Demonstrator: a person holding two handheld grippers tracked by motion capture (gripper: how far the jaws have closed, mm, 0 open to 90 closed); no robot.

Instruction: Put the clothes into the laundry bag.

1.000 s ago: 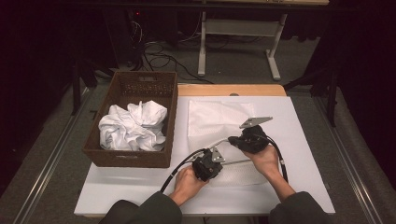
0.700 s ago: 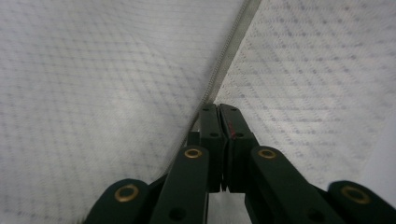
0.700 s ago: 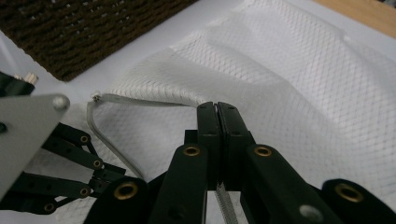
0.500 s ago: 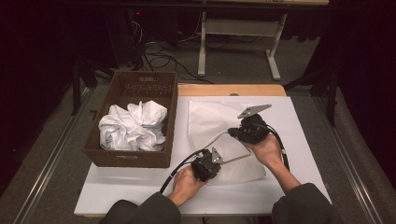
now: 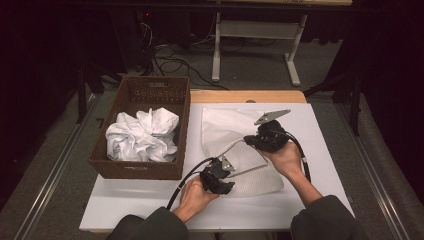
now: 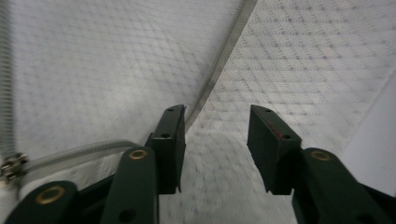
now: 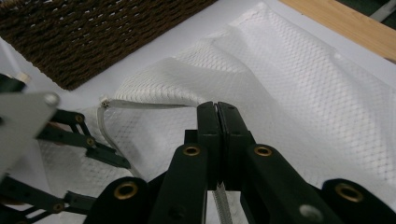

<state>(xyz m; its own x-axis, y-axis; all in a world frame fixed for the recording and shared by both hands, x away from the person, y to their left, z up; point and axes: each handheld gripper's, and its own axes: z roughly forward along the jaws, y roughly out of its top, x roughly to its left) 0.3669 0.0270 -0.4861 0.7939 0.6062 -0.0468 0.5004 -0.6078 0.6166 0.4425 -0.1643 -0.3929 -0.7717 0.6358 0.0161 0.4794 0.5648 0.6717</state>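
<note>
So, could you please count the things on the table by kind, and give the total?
Mesh laundry bag: 1
Wicker basket: 1
Crumpled white cloth bundle, in the basket: 1
Handheld grippers, left and right: 2
Total: 5

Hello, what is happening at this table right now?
A person works on a white mesh laundry bag lying on the table with a gripper in each hand. The right gripper is shut on the bag's zipper edge and lifts it. The left gripper has just been opening; its jaws stand apart over the mesh, gripping nothing. Beside them, a brown wicker basket holds crumpled white cloth.
</note>
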